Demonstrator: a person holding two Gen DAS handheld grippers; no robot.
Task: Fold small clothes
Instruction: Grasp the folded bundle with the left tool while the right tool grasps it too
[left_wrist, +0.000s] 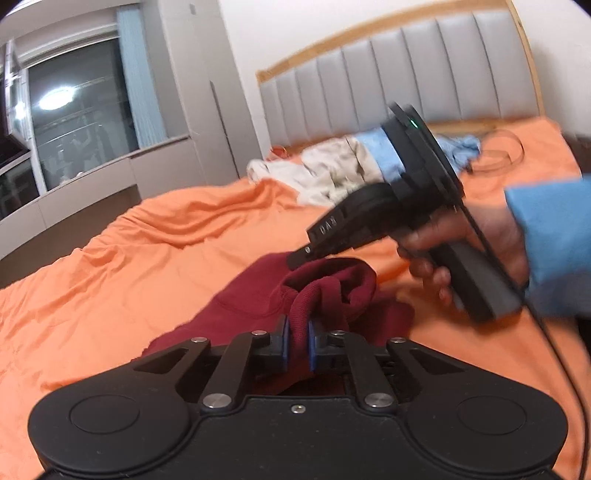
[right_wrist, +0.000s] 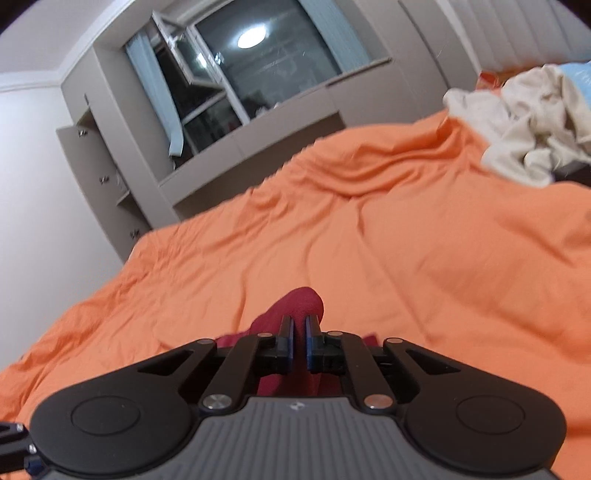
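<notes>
We have the dark red knitted garment (left_wrist: 325, 291) bunched on the orange bed sheet (left_wrist: 147, 251), and both tools are on it so that we can lift and spread it before folding. Our left tool (left_wrist: 297, 334) is clenched on a ribbed band of the red cloth, which stands up between the blue pads (left_wrist: 284, 338); we judge this to be a hem or cuff, a firm edge that will not slip. Our right tool (right_wrist: 299, 334), held by a hand in a blue sleeve (left_wrist: 554, 240), reaches into the same heap from the other side. In its own view its jaws stand nearly together with red cloth around and under them, but we cannot tell whether cloth is pinched. A pile of pale cream and light blue clothes (left_wrist: 332, 170) waits near the grey padded headboard (left_wrist: 406, 81), well apart, probably next in line.
</notes>
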